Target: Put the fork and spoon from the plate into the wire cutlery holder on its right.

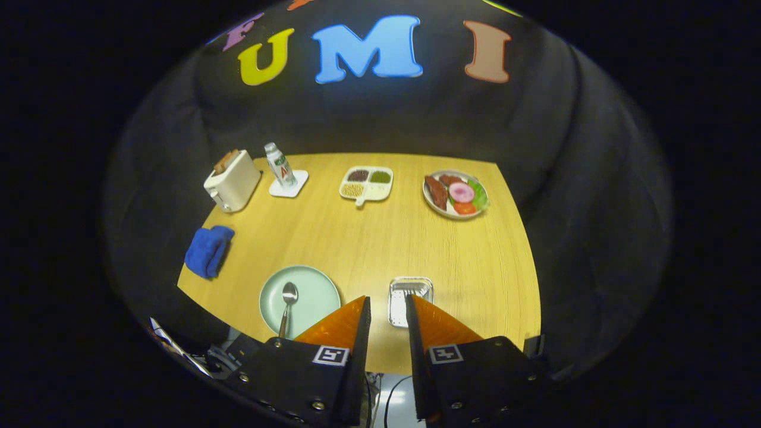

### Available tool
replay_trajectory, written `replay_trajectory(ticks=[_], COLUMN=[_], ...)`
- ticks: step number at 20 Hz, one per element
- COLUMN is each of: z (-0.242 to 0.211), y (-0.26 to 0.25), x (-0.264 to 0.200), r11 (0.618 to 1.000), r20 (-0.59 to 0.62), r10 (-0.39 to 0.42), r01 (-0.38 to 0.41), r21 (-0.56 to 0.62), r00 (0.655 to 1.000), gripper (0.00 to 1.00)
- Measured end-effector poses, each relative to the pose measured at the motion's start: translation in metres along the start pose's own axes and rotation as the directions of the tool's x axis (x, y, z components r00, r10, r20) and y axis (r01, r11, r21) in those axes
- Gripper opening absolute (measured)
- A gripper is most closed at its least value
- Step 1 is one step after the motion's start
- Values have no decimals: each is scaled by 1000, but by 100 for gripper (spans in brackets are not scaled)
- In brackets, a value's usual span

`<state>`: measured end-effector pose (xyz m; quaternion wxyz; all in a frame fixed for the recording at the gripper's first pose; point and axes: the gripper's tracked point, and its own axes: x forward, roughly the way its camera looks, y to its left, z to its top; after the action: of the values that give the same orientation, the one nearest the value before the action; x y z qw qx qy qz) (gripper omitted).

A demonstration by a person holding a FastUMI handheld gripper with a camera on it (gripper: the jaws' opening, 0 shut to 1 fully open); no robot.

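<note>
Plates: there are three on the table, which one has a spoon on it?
The green plate, just ahead of the open gripper. A spoon lies on it; the divided tray holds grains and the far plate holds food.

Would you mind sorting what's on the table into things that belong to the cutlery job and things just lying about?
For the job: spoon on the green plate; wire cutlery holder just ahead of the open, empty tongs.

Lying about: toaster, bottle, blue cloth, divided dish, food plate.

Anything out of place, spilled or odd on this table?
Nothing spilled or tipped. One oddity: the pale green round plate shows a metal spoon but no fork. The gripper hovers, jaws slightly apart, holding nothing.
</note>
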<state>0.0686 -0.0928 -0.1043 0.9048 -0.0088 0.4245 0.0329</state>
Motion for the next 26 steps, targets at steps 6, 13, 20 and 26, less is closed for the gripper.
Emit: replay_trajectory(ticks=[6, 13, 20, 26], z=[-26, -95, -184, -238], y=[81, 144, 185, 216], x=[-7, 22, 70, 95], r11=[996, 982, 974, 976], r20=[146, 26, -239, -424], r10=[37, 123, 149, 159], r01=[-25, -118, -185, -206], r21=[-87, -146, -134, -68], r00=[989, 992, 960, 891], gripper=[35, 35, 35, 35])
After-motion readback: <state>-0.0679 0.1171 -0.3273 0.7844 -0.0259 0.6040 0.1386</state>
